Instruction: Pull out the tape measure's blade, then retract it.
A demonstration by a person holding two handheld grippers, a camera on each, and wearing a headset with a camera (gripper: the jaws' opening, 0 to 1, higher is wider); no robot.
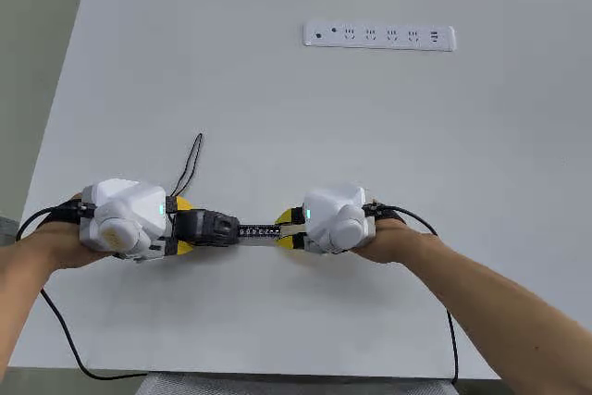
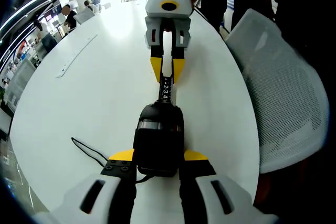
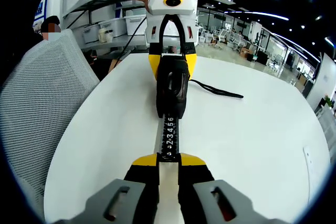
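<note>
Black tape measure [image 1: 209,227] at the near part of the white counter [image 1: 277,127], left gripper [image 1: 182,226] clamped on its case, right gripper [image 1: 290,228] pinching the end of the blade [image 1: 259,229], short numbered stretch showing between them, power strip [image 1: 379,36] well apart at the far side

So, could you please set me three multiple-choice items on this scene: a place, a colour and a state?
1. Where on the table is the power strip? A) far part B) near edge C) left edge
2. The tape measure's case is: A) red B) black C) white
3. The blade is: A) fully retracted B) pulled out a short way C) lying loose
Key: 1 A, it lies well beyond the case; 2 B, black in the left gripper; 3 B, numbers show between case and right gripper.
</note>
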